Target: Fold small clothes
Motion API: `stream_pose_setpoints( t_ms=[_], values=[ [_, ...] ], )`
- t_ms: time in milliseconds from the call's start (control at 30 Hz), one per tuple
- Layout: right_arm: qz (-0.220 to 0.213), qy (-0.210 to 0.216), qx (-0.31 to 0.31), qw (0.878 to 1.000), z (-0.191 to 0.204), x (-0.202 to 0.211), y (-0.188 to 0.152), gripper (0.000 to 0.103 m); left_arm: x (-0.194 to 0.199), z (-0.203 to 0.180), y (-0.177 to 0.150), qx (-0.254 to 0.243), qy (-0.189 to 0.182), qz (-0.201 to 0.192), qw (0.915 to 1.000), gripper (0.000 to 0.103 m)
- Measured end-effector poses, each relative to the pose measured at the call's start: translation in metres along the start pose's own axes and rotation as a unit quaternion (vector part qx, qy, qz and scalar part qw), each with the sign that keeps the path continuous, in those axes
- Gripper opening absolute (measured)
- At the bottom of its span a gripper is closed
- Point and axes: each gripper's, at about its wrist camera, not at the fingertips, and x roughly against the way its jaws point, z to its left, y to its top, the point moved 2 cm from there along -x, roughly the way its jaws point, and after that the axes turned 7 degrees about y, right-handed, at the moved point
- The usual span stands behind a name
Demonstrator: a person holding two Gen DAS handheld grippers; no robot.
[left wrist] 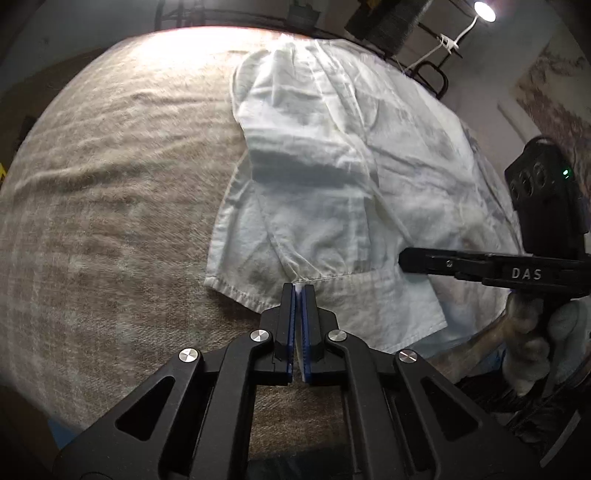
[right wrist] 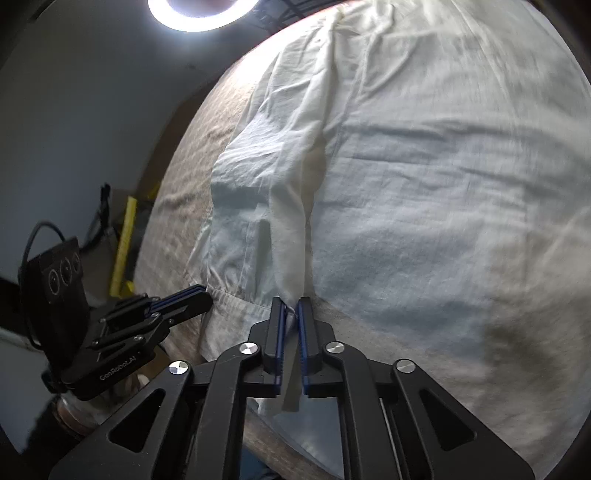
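Note:
A white cloth garment [left wrist: 332,184] lies spread on a beige blanket-covered table [left wrist: 110,203], partly folded over itself at the far left side. My left gripper [left wrist: 298,291] is shut on the garment's near hem. My right gripper [right wrist: 291,306] is shut on a raised fold of the same garment [right wrist: 424,166], with cloth hanging between its fingers. The right gripper also shows in the left wrist view [left wrist: 406,260], over the garment's right part. The left gripper shows in the right wrist view [right wrist: 199,295] at the garment's left hem.
The beige blanket [right wrist: 207,122] covers the table to its rounded edge. A ring lamp [right wrist: 199,11] shines above the far side. A small lamp [left wrist: 484,11] and dark metal frame [left wrist: 432,74] stand behind the table. A yellow object [right wrist: 125,240] stands off the left edge.

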Motion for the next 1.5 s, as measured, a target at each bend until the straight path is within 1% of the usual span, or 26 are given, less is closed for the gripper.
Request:
stream_pose_setpoints(
  t_ms=[67,100,133,167,233,300,367,400,433,467,500,533,667,767,800,833,867,900,967,1000,1033,1100,1133,1267,1367,1500],
  values=[
    [-0.013,0.049,-0.023,0.998,0.006,0.006,0.000,0.004,0.019,0.005,0.001,0.004,0.004,-0.026,0.9997,0.000],
    [-0.020,0.071,-0.028,0.997,0.009,0.008,0.000,0.004,0.027,0.007,0.001,0.003,0.013,-0.038,0.9992,0.000],
    [-0.026,0.081,-0.025,0.996,0.014,0.011,0.000,0.004,0.033,0.010,0.000,0.001,0.024,-0.047,0.9986,0.000],
    [-0.026,0.072,-0.013,0.997,0.019,0.011,0.000,0.004,0.032,0.012,0.000,0.000,0.027,-0.046,0.9986,0.000],
    [-0.021,0.028,0.012,0.999,0.023,0.005,-0.004,0.004,0.025,0.016,-0.001,0.007,0.035,-0.034,0.9988,0.000],
    [-0.006,0.006,0.014,1.000,0.020,-0.004,-0.008,0.004,0.017,0.022,0.001,0.014,0.050,-0.026,0.9983,0.001],
    [0.005,-0.013,0.015,1.000,0.018,-0.011,-0.011,0.004,0.015,0.023,0.003,0.016,0.059,-0.028,0.9977,0.005],
    [0.004,-0.014,0.019,1.000,0.019,-0.011,-0.009,0.004,0.016,0.024,0.004,0.017,0.062,-0.031,0.9974,0.016],
    [0.008,-0.023,0.028,0.999,0.022,-0.011,-0.007,0.004,0.015,0.025,0.006,0.021,0.065,-0.035,0.9971,0.035],
    [0.015,-0.037,0.040,0.998,0.025,-0.009,-0.005,0.004,0.015,0.026,0.008,0.027,0.067,-0.041,0.9966,0.042],
    [0.014,-0.047,0.050,0.998,0.029,-0.010,-0.004,0.005,0.012,0.025,0.007,0.031,0.068,-0.044,0.9963,0.045],
    [0.007,-0.054,0.061,0.997,0.033,-0.006,-0.002,0.005,0.010,0.026,0.010,0.035,0.066,-0.043,0.9962,0.045],
    [-0.031,-0.061,0.088,0.994,0.051,0.015,0.019,0.006,-0.003,0.037,0.014,0.068,0.044,-0.028,0.9963,0.045],
    [-0.066,-0.067,0.097,0.991,0.060,0.028,0.044,0.014,-0.014,0.043,0.013,0.098,0.022,-0.005,0.9949,0.045],
    [-0.073,-0.065,0.098,0.990,0.061,0.030,0.051,0.025,-0.014,0.044,0.013,0.106,0.018,-0.012,0.9942,0.045],
    [-0.079,-0.063,0.101,0.990,0.066,0.031,0.062,0.039,-0.014,0.044,0.013,0.110,0.016,-0.012,0.9937,0.045],
    [-0.086,-0.062,0.105,0.989,0.070,0.030,0.072,0.045,-0.015,0.044,0.014,0.109,0.015,-0.012,0.9938,0.045],
    [-0.092,-0.063,0.107,0.988,0.073,0.029,0.079,0.046,-0.015,0.043,0.014,0.107,0.016,-0.013,0.9940,0.045],
    [-0.094,-0.065,0.110,0.987,0.080,0.015,0.096,0.046,-0.016,0.041,0.015,0.103,0.019,-0.017,0.9944,0.043],
    [-0.092,-0.067,0.111,0.987,0.083,0.008,0.101,0.046,-0.017,0.040,0.016,0.099,0.018,-0.017,0.9948,0.031],
    [-0.088,-0.069,0.111,0.987,0.085,0.000,0.108,0.046,-0.018,0.039,0.017,0.095,0.016,-0.015,0.9952,0.025],
    [-0.076,-0.069,0.111,0.989,0.082,-0.011,0.114,0.046,-0.021,0.040,0.017,0.099,0.001,-0.010,0.9950,0.004],
    [-0.067,-0.070,0.109,0.989,0.082,-0.024,0.118,0.046,-0.021,0.041,0.017,0.105,-0.013,-0.008,0.9943,0.004],
    [-0.044,-0.073,0.098,0.992,0.082,-0.056,0.126,0.046,-0.012,0.035,0.017,0.096,-0.016,-0.026,0.9949,0.002],
    [-0.031,-0.075,0.091,0.992,0.080,-0.070,0.132,0.046,0.002,0.023,0.016,0.067,-0.005,-0.054,0.9963,0.002],
    [-0.006,-0.108,0.103,0.989,0.078,-0.094,0.132,0.046,0.015,0.004,0.016,0.023,0.008,-0.084,0.9962,0.002]
  ],
)
